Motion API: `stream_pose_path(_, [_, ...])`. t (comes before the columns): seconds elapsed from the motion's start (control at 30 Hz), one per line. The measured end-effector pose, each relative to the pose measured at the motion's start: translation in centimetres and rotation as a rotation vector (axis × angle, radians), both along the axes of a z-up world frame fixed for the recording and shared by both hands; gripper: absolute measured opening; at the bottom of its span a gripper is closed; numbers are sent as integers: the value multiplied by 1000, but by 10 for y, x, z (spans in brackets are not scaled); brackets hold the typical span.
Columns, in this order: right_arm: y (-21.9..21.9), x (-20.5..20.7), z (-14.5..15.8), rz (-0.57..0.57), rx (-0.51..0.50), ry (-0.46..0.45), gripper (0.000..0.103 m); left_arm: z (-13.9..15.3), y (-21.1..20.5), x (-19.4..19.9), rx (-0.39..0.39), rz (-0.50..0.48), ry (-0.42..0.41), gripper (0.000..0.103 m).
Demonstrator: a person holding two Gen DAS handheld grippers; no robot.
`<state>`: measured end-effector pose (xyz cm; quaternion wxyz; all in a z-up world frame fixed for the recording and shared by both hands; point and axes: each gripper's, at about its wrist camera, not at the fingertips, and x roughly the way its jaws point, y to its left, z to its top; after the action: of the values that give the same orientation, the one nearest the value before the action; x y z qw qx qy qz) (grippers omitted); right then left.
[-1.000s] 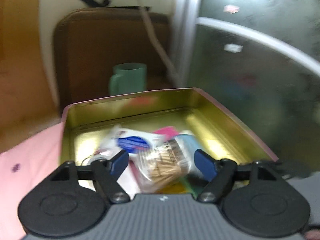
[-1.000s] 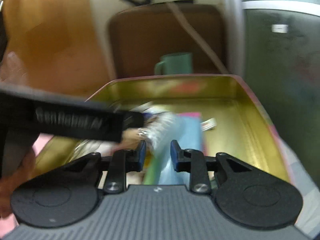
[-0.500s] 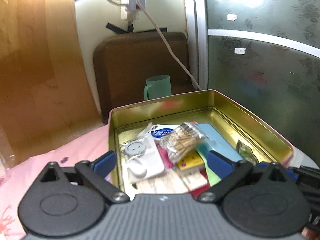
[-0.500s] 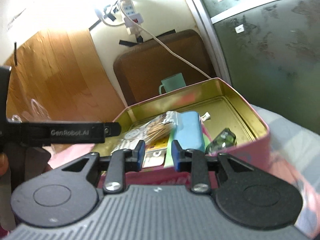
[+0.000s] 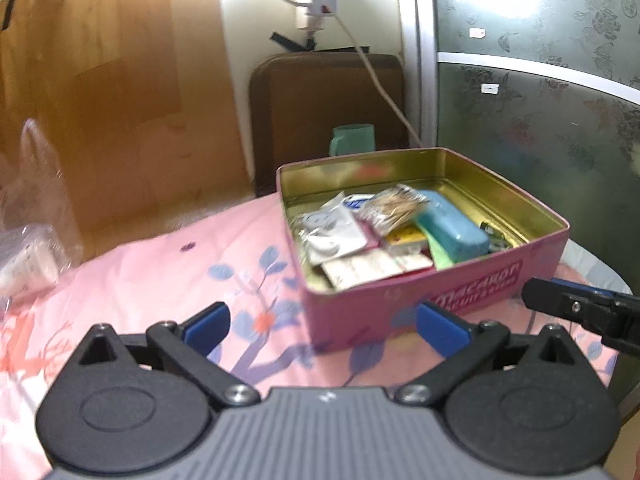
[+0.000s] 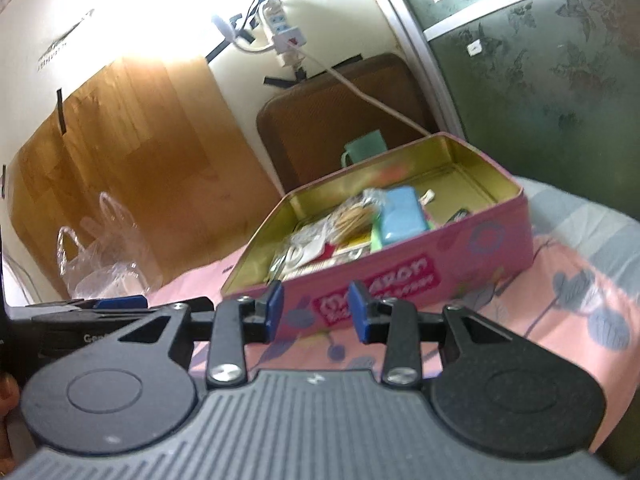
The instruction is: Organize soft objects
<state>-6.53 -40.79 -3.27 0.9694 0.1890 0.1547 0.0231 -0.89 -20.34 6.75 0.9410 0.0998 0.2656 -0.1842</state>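
Soft packets and pouches [image 5: 376, 232] lie jumbled inside the pink tin [image 5: 472, 296], which sits on a pink floral cloth [image 5: 168, 280]; among them are a light blue case [image 5: 452, 228] and a clear bag of toothpicks [image 5: 394, 208]. The left gripper [image 5: 322, 322] hangs in front of the tin's near left corner, its blue pads spread wide with nothing between them. The right gripper [image 6: 316, 312] faces the tin's lettered side wall, its fingers partly apart and empty, short of the wall. Everything in the tin lies beyond both sets of fingertips, untouched.
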Motion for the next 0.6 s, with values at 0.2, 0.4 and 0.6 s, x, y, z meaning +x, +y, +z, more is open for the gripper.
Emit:
stream_pose_path(0.2, [18,-5,-2,29,-19,26,40,-7,22,-12,-13,26,22,103])
stream_pose_path(0.4, [34,-9,-1,47,-44,37,42,-13,35,-21,-6,33,23,103])
stream_pose_path(0.6, [43,-11,-5,48,-51,59,42,-22,49,-29,-19,44,17,103])
